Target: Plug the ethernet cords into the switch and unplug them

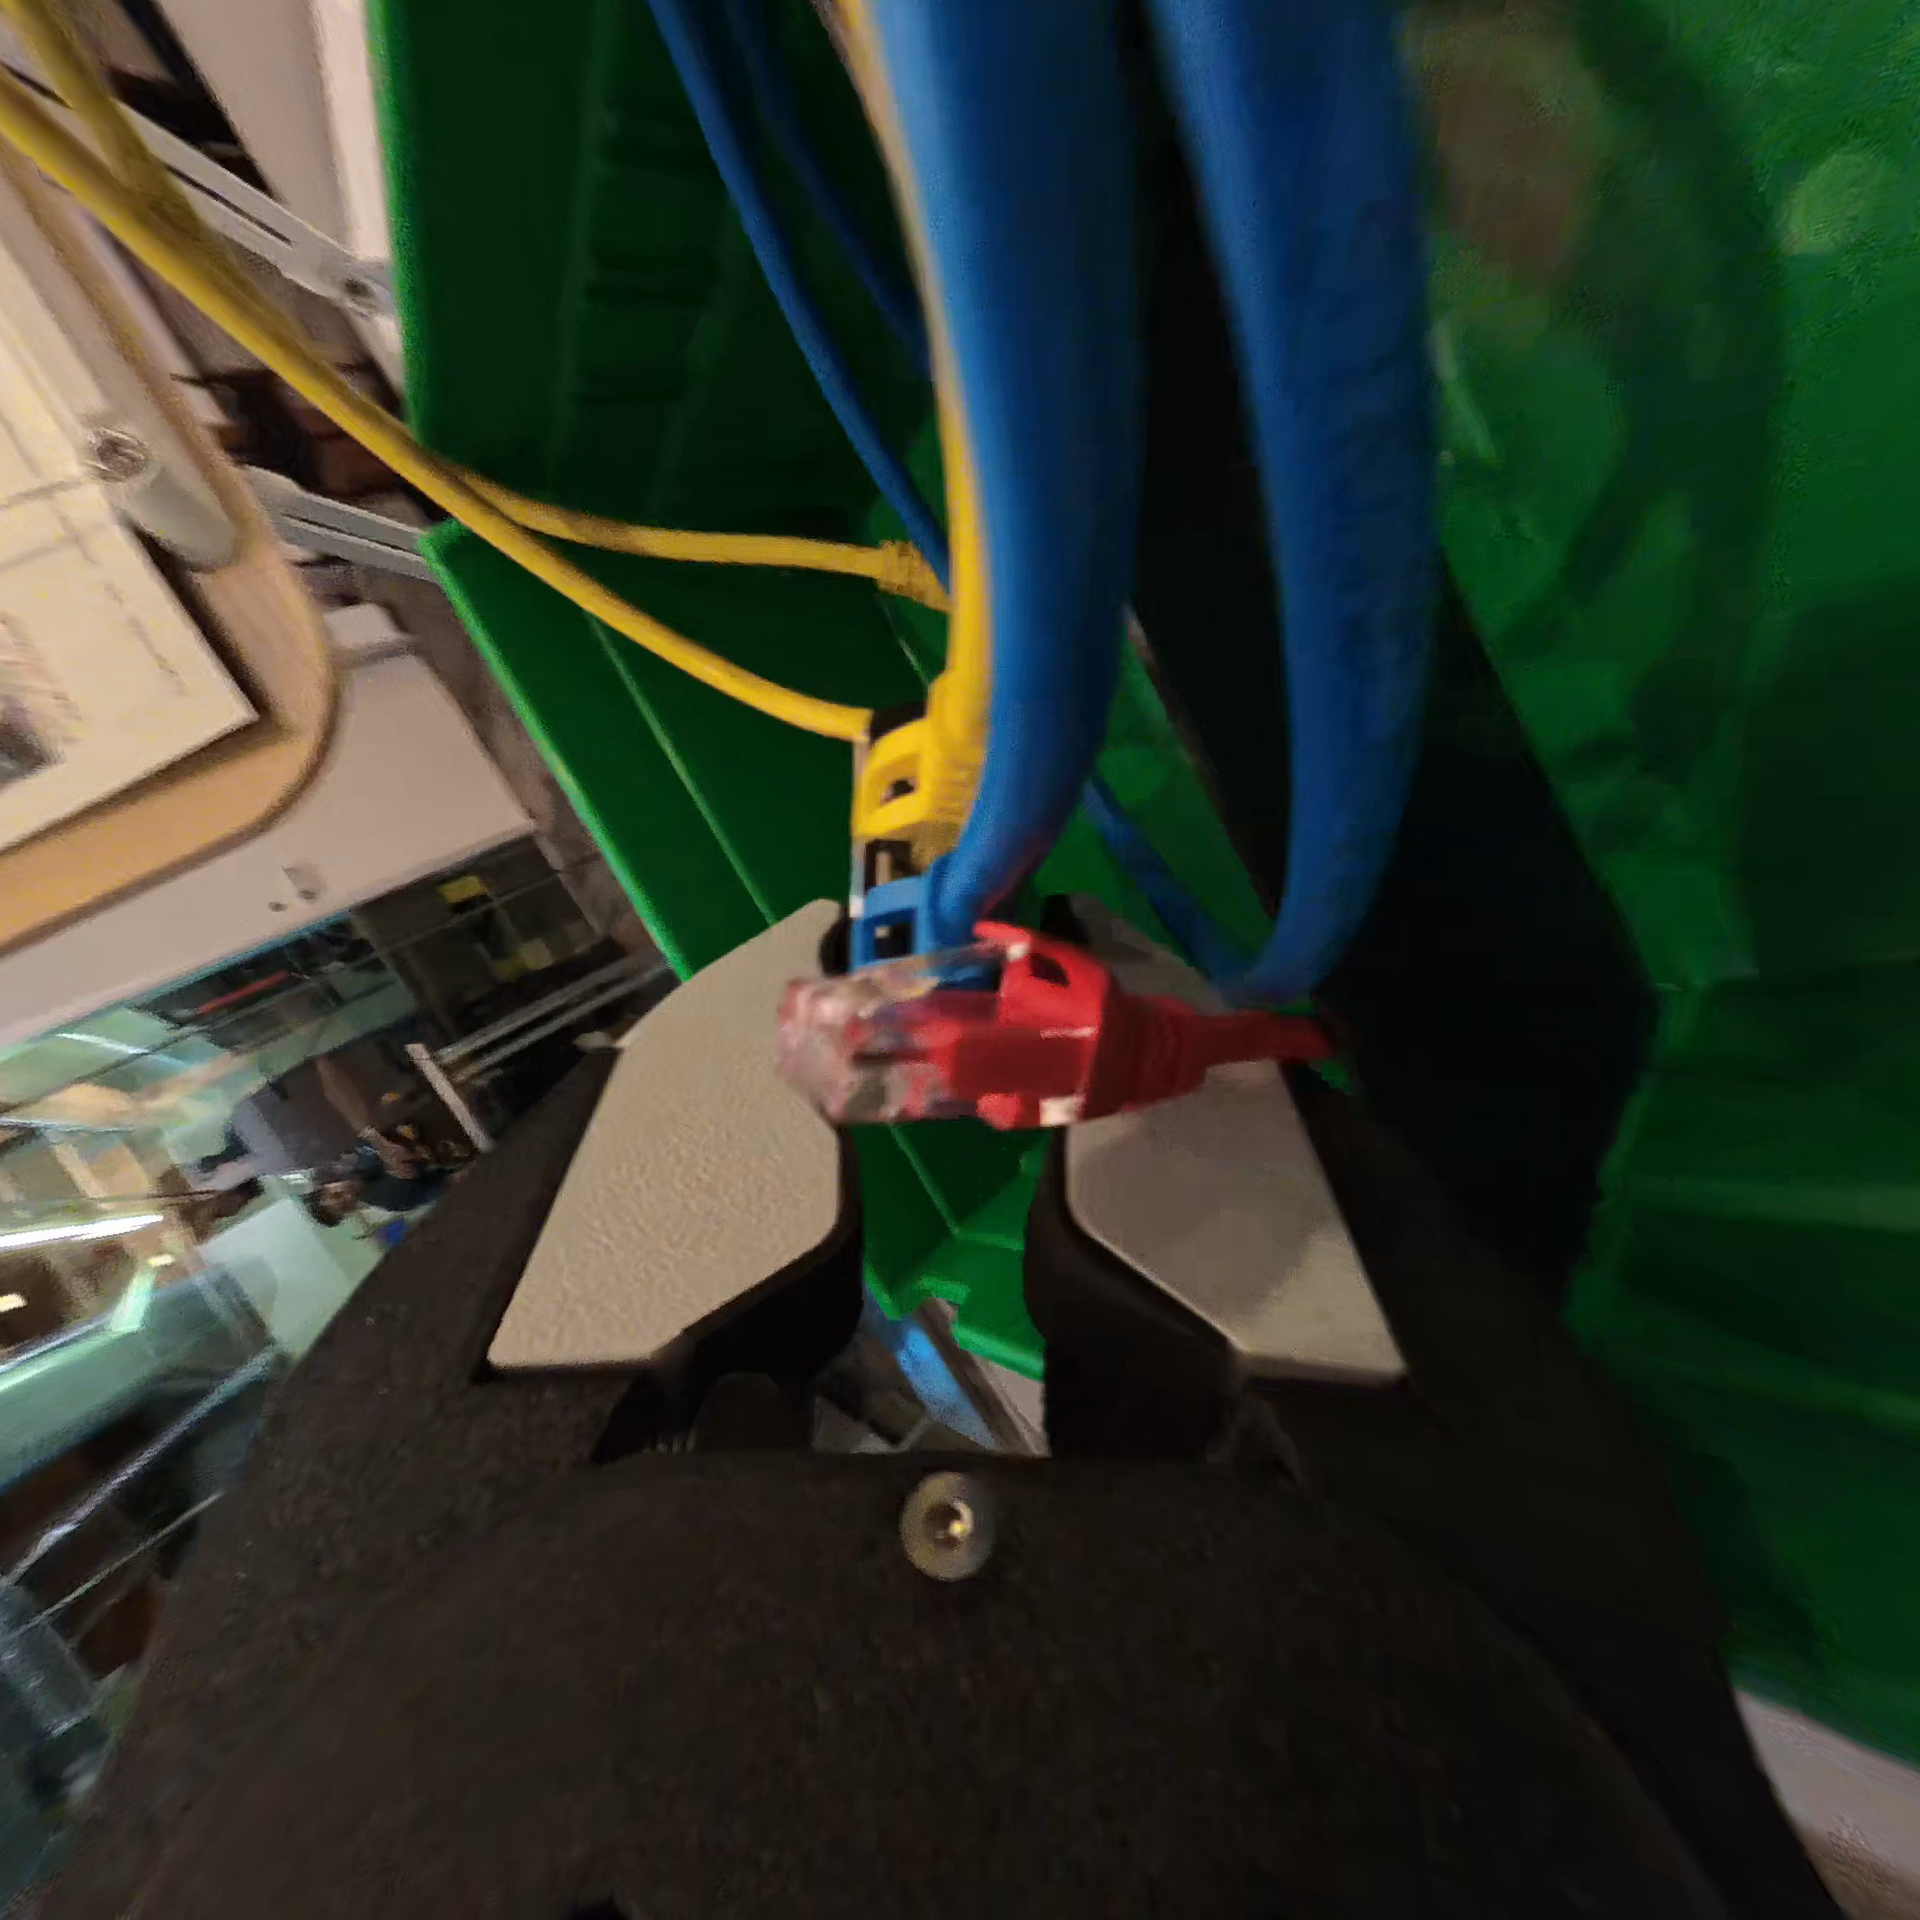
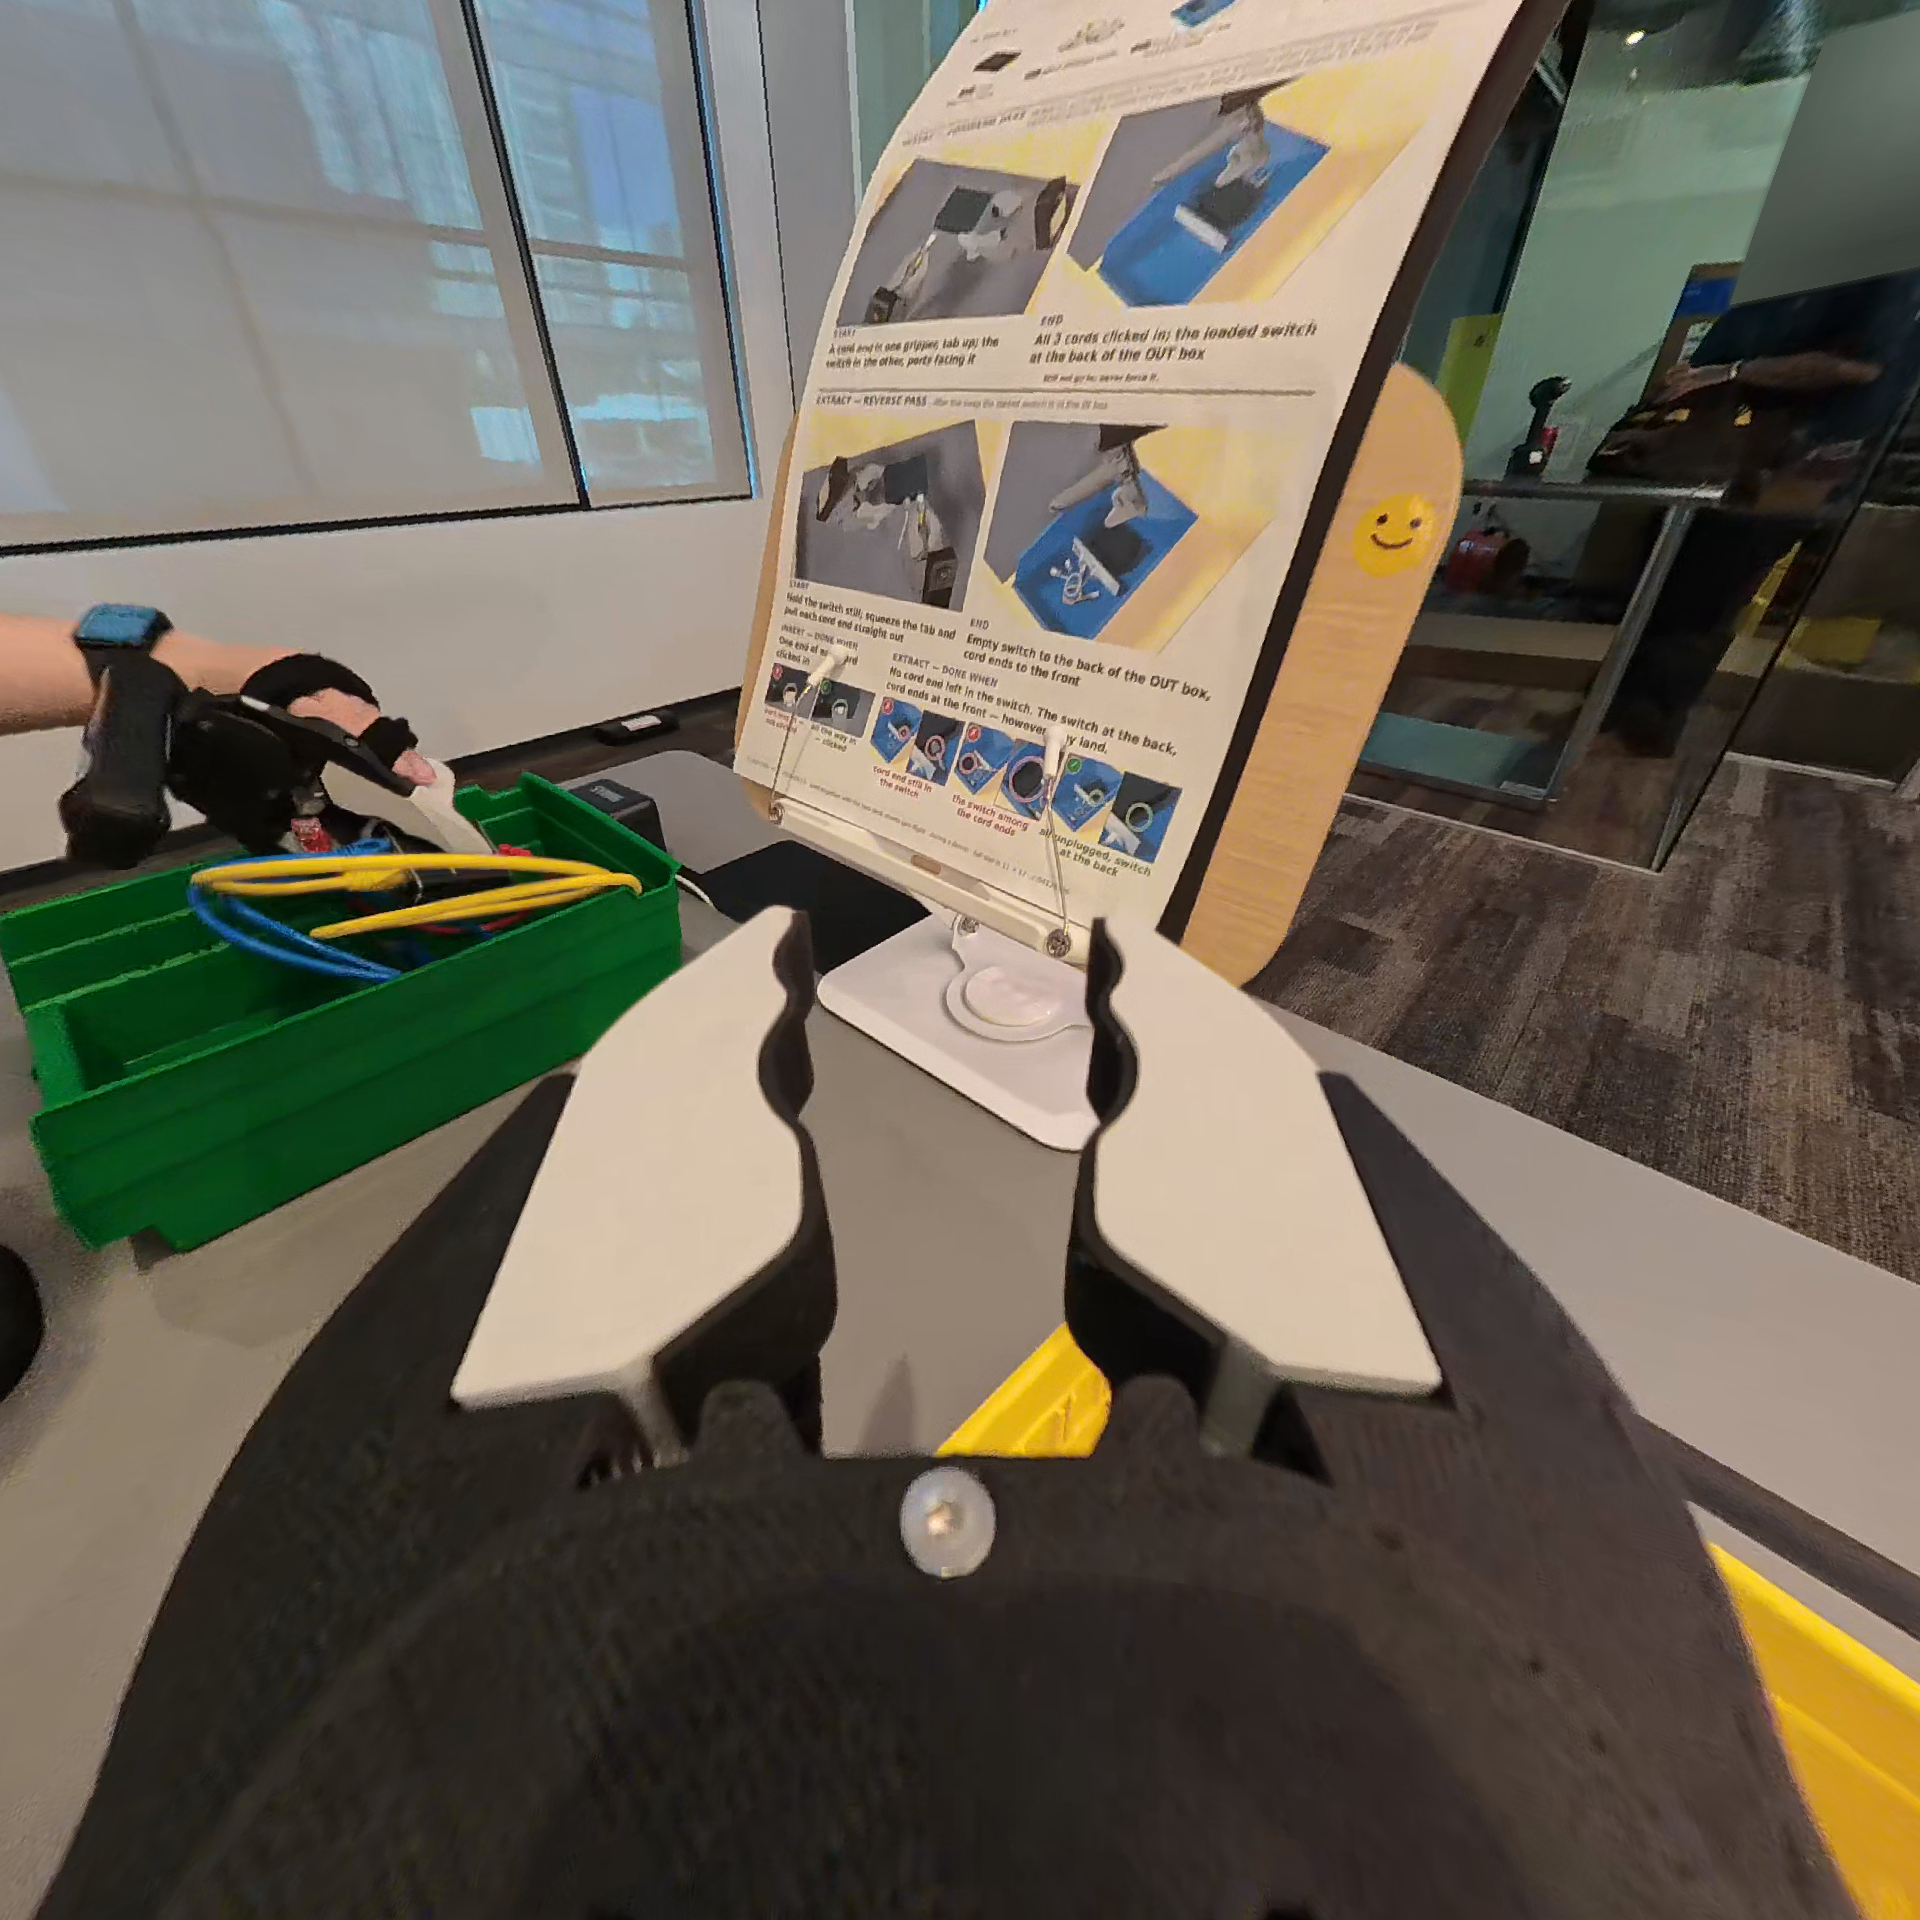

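Note:
In the left wrist view a red ethernet plug with a clear tip lies crosswise over the tips of my left gripper. The jaws stand a narrow gap apart, and I cannot tell whether they clamp anything. Just beyond, a yellow plug and a blue plug sit in the ports of the dark switch, inside the green bin. My right gripper is open and empty above the grey table, far from the bin. The left gripper reaches down into that bin among the cords.
Thick blue cables and yellow cables loop over the switch. An instruction board on a white stand rises just ahead of the right gripper. A yellow bin sits at the lower right. A gloved hand holds the left gripper. Left tips to right tips: about 50 centimetres.

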Action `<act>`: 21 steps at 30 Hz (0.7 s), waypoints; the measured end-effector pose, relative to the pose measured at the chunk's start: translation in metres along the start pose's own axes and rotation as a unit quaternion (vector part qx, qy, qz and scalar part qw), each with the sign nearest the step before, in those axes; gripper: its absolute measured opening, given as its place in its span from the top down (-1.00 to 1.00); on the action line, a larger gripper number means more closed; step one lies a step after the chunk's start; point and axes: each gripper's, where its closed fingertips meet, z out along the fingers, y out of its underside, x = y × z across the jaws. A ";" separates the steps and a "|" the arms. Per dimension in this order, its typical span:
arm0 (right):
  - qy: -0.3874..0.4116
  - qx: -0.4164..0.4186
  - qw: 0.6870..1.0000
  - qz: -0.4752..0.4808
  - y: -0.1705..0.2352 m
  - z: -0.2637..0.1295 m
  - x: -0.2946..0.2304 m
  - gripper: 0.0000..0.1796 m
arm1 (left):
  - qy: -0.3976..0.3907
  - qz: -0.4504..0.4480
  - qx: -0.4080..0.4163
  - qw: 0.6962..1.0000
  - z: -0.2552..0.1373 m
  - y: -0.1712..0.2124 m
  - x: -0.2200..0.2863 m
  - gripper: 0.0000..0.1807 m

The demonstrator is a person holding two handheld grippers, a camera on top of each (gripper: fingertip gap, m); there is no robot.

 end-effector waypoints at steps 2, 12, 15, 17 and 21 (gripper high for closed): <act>-0.004 -0.008 1.000 0.006 0.005 0.004 0.000 0.43 | -0.030 0.003 0.007 1.000 0.000 -0.003 -0.004 0.71; -0.061 -0.032 0.997 0.030 0.019 0.018 -0.019 0.45 | -0.058 -0.122 -0.095 0.986 -0.042 0.019 -0.054 0.71; -0.085 -0.034 0.995 0.034 0.018 0.019 -0.030 0.45 | -0.076 -0.118 -0.126 0.982 -0.065 0.012 -0.076 0.71; -0.099 -0.035 0.994 0.030 0.016 0.019 -0.038 0.45 | -0.085 -0.114 -0.144 0.979 -0.081 0.004 -0.090 0.71; -0.123 -0.014 0.992 0.028 0.003 0.013 -0.050 0.46 | -0.110 -0.117 -0.188 0.969 -0.116 -0.006 -0.119 0.71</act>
